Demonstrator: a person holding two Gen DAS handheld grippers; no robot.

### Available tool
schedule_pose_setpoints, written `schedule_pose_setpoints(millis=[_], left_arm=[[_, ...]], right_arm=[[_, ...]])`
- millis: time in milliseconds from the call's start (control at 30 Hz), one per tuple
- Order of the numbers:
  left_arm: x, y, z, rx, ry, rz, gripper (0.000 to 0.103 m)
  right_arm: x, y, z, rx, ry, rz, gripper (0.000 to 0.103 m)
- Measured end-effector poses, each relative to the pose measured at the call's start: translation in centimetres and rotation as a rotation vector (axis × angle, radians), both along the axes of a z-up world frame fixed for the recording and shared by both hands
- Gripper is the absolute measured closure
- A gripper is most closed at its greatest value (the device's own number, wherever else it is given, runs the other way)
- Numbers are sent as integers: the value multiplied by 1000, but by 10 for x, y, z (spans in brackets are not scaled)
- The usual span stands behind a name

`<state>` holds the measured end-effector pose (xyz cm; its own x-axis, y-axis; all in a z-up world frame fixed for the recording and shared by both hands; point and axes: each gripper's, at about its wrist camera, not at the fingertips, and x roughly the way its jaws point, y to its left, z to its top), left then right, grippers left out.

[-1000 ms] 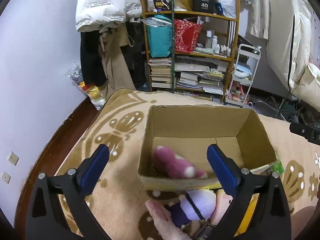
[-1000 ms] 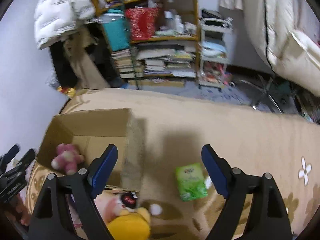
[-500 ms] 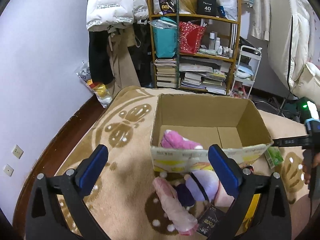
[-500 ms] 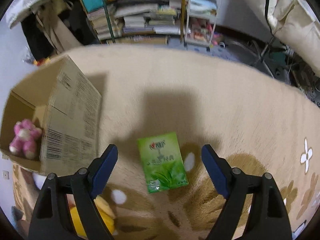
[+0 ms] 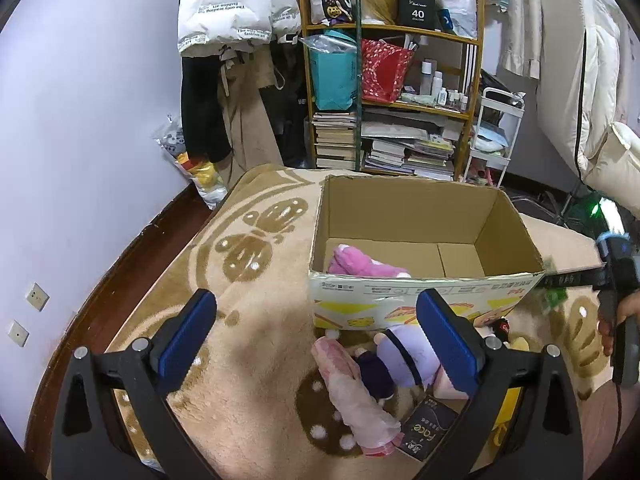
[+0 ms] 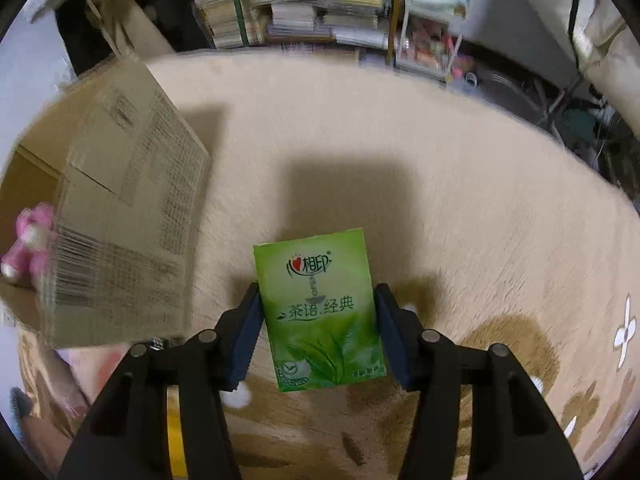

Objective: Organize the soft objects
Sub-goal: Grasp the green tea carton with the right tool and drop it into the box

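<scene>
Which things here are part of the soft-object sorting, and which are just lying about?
Job:
green tissue pack, between the right tongs
cardboard box
pink plush in the box
purple plush
pale pink plush

Lying about:
bookshelf
white cart
white jacket
black Face packet

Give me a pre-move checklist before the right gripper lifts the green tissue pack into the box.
1. Right gripper pads on both sides of the green tissue pack: ok.
2. Grip firm enough to lift: cannot tell; the pads meet its edges, but squeeze is not visible.
3. Pack off the carpet: cannot tell.
4. Cardboard box open with floor space: ok; only the pink plush lies at its left end.
5. Left gripper out of the way: ok; open, empty, in front of the box.
6. Path to the box: ok; it sits just left of the pack.
</scene>
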<state>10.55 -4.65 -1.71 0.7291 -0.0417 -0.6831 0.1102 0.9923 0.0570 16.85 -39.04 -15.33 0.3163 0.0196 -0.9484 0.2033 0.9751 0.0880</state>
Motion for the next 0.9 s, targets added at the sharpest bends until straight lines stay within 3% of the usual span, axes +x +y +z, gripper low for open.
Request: schedule_pose_setpoints(millis=[267, 400, 733, 900], left_arm=[[-3, 1, -5, -1, 15, -6, 4], [-3, 3, -9, -14, 34, 0, 4], [-5, 1, -11, 2, 53, -18, 4], [-4, 1, -17, 1, 81, -18, 4]], right_arm=[[-4, 18, 105, 10, -325, 7, 45], [-4, 44, 135, 24, -416, 74, 45], [3, 116, 127, 64, -401, 211, 44], [0, 125, 124, 77, -380, 228, 42]])
